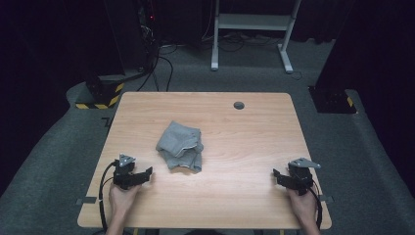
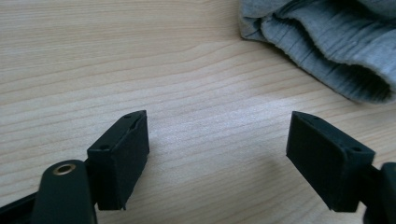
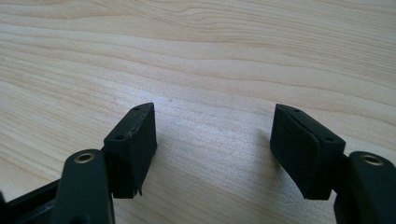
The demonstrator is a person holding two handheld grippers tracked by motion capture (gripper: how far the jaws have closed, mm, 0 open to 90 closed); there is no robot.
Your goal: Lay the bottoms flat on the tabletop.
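Wooden table [image 1: 244, 147] was mostly bare, with a crumpled grey cloth [image 1: 180, 146] lying mid-table. Left gripper [image 1: 147, 173] and right gripper [image 1: 277, 174] sat near the front corners, jaws spread, holding nothing. Best bet: grab an outer edge, not the bunched middle.

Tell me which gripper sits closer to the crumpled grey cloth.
The left gripper: the crumpled grey cloth lies just up and right of it, its ribbed edge near the open jaws. The right gripper sits farther off.

One grey cloth [image 1: 180, 146], two grippers [image 1: 131, 177], one table [image 1: 244, 142]
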